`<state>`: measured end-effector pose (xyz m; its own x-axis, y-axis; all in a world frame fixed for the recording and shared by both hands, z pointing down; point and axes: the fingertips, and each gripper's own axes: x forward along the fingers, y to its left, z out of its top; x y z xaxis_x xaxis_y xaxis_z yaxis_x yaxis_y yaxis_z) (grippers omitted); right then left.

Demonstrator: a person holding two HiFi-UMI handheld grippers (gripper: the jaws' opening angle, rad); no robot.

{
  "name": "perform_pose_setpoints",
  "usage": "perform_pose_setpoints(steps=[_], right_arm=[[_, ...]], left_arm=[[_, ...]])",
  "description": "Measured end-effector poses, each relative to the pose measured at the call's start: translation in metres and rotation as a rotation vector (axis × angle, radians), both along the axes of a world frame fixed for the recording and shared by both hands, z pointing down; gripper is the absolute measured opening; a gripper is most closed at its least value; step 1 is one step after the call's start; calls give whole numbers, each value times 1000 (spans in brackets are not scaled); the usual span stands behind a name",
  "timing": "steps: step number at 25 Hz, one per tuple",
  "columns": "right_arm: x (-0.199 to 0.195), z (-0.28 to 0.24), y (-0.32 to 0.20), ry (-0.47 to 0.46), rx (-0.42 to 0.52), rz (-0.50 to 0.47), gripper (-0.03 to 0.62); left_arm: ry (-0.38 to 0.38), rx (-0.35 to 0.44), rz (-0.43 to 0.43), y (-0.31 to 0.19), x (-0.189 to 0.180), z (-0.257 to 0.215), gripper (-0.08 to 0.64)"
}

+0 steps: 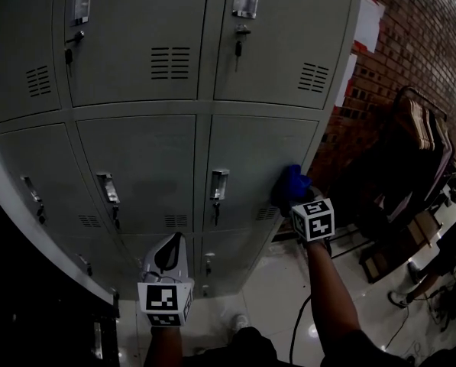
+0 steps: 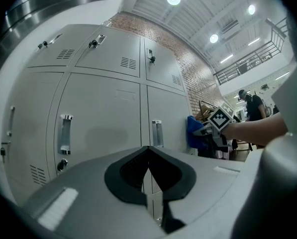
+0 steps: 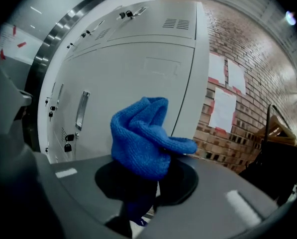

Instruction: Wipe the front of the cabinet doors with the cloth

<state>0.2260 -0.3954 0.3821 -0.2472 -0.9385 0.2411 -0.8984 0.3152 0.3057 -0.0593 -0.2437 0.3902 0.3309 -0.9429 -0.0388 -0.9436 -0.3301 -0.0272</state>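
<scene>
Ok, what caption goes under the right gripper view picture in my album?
Right tongs pinch a bunched blue cloth, facing the grey cabinet doors.

Brick wall point(image 1: 426, 37) with white paper sheets point(image 3: 222, 108), dark rack point(image 1: 412, 159) beside it, glossy floor point(image 1: 277, 281) — black cable point(image 1: 294, 335) lying on it

Cabinet doors point(image 1: 143, 167) flat btwn handles point(image 1: 218, 186); rack point(image 1: 420, 140) crowds rt.

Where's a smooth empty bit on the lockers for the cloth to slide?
The door by the cloth is bare above its handle and vent. The next door to the left is bare up high too. It gets crowded low on both doors, and by the rack on the right.
</scene>
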Motion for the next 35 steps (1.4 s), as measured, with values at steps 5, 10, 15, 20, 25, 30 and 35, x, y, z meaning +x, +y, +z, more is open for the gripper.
perform_pose_setpoints(steps=[5,10,15,20,25,30,35], right_arm=[[-7,-2,7,-19,3,-23,78],[-72,10,26,-40,7,-181,77],[-131,27,29,-61,-27,-281,77],[-172,28,31,-11,-40,-342,77],[-183,33,23,5,-45,-317,78],[-181,32,21,3,-30,-309,77],[-160,35,20,14,-22,-269,75]], left_arm=[[1,0,3,0,4,0,17],[3,2,-8,0,0,-1,17],[3,6,-21,2,-2,-4,17],[5,3,-41,4,-9,-4,17],[4,-2,-42,6,-9,-2,17],[9,2,-60,6,-17,-2,17],[13,3,-69,6,-21,-3,17]])
